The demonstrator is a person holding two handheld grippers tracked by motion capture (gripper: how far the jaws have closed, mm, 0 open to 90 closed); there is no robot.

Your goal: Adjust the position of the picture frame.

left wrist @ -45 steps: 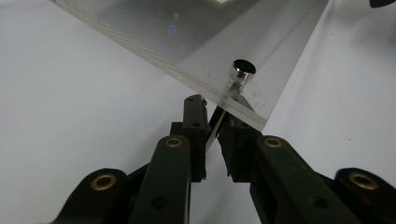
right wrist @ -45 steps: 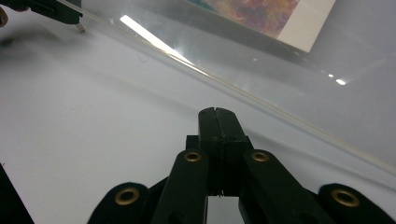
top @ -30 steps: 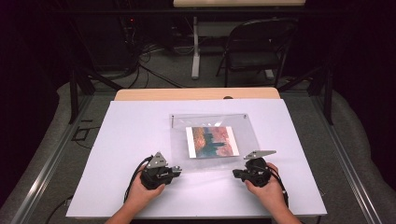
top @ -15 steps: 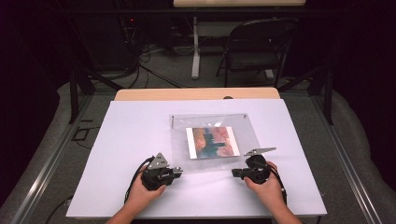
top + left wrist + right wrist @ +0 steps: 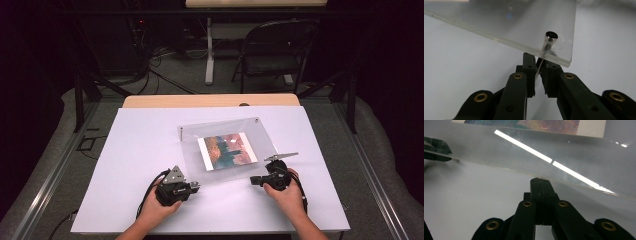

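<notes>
My left gripper [image 5: 537,72] is clamped on a thin pin under the frame's [image 5: 225,137] near corner, below its bolt [image 5: 551,37]. My right gripper [image 5: 540,182], jaws together, sits at the frame's near edge. A jerk could bend the pin or slide the frame. White table [image 5: 150,135] lies open all round.

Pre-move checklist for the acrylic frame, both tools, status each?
1. Left tool lined up with the corner standoff bolt: ok, the jaws sit just below that corner of the acrylic frame.
2. Left tool grip: cannot tell; a narrow gap shows, with a thin sliver in it.
3. Right tool at the frame's near edge: ok, tips together, apparently gripping nothing.
4. Print seated flat inside the frame: ok.
5. Frame lying on the white table: cannot tell; the corner by the left tool may be raised.
</notes>
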